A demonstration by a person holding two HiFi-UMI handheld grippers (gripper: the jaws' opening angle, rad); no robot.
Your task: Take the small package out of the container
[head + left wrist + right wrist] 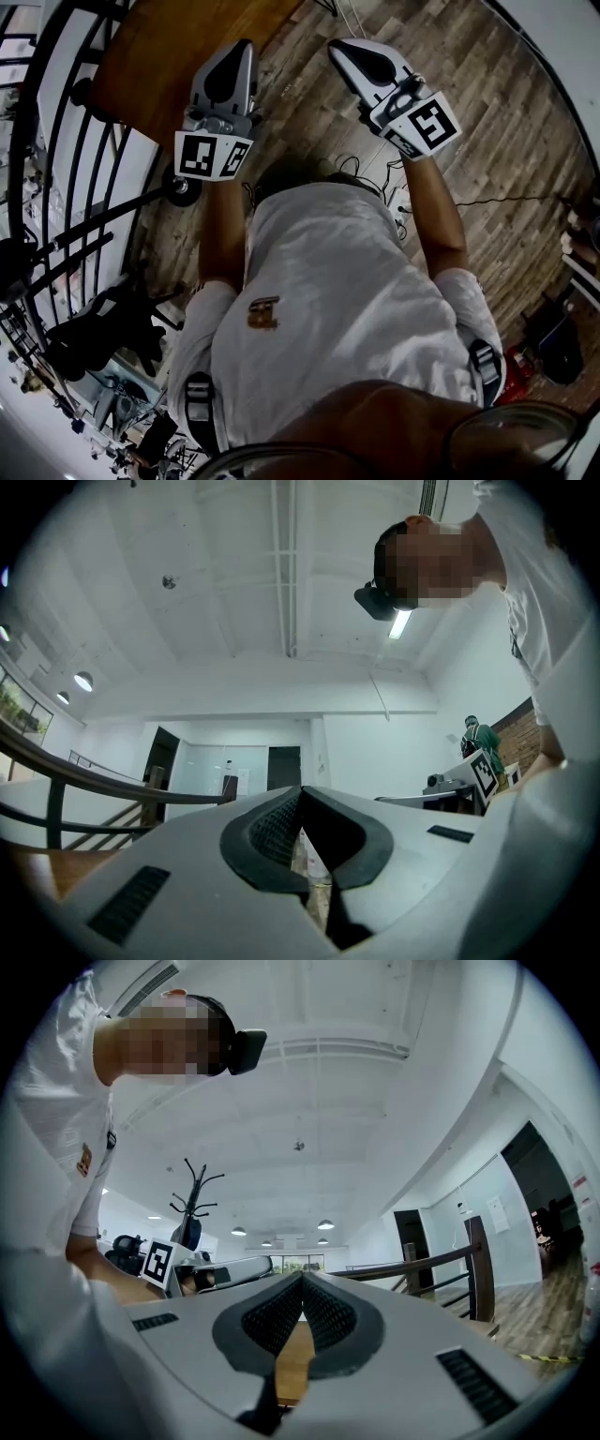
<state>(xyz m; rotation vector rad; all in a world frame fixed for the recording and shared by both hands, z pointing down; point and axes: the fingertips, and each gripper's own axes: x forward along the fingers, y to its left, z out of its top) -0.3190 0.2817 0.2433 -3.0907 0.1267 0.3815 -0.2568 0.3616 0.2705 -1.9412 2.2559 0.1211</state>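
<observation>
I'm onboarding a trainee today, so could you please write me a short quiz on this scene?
1. True or false: the right tongs hold a small package.
2. The left tongs are: A) wide open; B) shut and empty; C) shut on a cable.
3. Fill in: the floor is laid with ____ planks.
Key: 1 false; 2 B; 3 wooden.

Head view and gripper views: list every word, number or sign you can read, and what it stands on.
No text is readable.
Orange emblem on the white shirt: too blurred.
Black-and-white square-marker cubes: patterns, no letters.
White wall notice: too small.
</observation>
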